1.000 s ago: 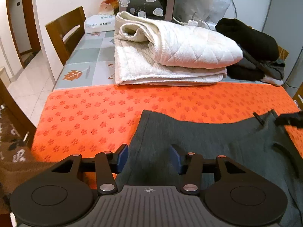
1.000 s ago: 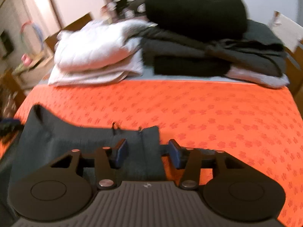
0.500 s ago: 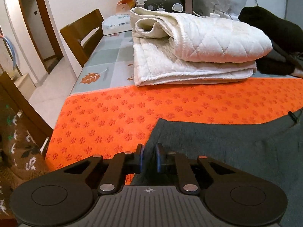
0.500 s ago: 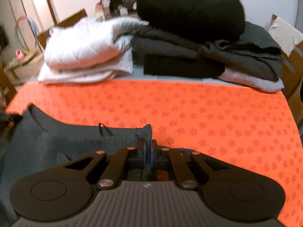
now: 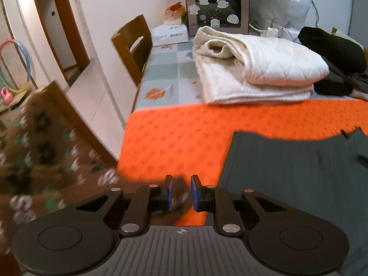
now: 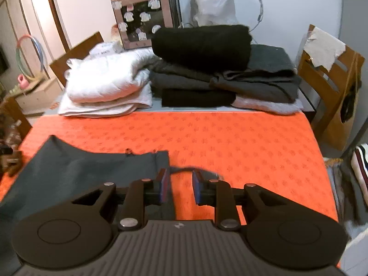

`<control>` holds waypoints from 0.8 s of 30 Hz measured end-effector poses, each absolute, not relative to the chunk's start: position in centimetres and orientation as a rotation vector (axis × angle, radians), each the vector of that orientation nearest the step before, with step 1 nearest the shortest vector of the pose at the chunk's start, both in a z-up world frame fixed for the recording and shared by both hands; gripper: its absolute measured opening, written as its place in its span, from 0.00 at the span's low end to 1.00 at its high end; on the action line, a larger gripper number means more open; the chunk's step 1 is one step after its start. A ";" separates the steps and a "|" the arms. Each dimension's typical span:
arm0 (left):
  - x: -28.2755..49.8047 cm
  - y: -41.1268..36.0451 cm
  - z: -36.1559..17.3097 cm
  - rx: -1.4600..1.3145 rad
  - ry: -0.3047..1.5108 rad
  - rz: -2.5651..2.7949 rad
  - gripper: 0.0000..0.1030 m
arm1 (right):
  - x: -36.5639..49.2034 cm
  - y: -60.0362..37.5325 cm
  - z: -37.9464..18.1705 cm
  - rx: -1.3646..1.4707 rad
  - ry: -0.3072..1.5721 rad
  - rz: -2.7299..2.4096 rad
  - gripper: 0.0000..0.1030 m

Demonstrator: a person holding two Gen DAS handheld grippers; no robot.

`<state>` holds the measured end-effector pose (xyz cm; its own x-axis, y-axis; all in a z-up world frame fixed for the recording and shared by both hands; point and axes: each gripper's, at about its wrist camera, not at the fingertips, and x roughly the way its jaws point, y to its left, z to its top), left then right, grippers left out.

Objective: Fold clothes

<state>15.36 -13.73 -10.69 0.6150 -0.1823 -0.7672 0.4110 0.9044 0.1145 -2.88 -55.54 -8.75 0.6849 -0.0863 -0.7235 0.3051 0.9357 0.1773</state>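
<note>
I see left gripper (image 5: 181,192) and right gripper (image 6: 181,185) both just reopened, jaws apart, empty. Grey garment (image 6: 92,172) flat on orange counter (image 6: 230,142), lower left of right view. Risk: released edges creep, fold skews.

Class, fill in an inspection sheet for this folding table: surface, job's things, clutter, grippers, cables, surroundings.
Surface: orange patterned cloth over a tiled table top.
Job's things: grey garment lying on the cloth's near side.
Clutter: folded white quilt and stacked dark clothes at the back.
Grippers: left gripper and right gripper open, jaws just been opening, nothing between them.
Cables: white power strip behind the quilt.
Surroundings: wooden chair.
</note>
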 end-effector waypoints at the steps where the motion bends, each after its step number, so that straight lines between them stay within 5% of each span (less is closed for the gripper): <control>1: 14.6 -13.0 -10.5 0.294 0.853 -0.349 0.20 | -3.8 -55.1 -8.3 0.304 0.788 -0.219 0.28; 11: 6.2 -8.1 -10.8 0.298 0.919 -0.438 0.20 | -7.5 -44.4 -9.0 0.359 0.829 -0.071 0.35; 24: 0.4 -3.9 -11.4 0.279 0.932 -0.401 0.27 | 1.1 -31.8 -14.5 0.196 0.893 0.065 0.39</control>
<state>0.40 -3.91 -11.39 0.5307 -0.2127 -0.8204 0.4494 0.8913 0.0597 1.05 -31.80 -14.52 0.6265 0.1380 -0.7671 0.0249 0.9801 0.1967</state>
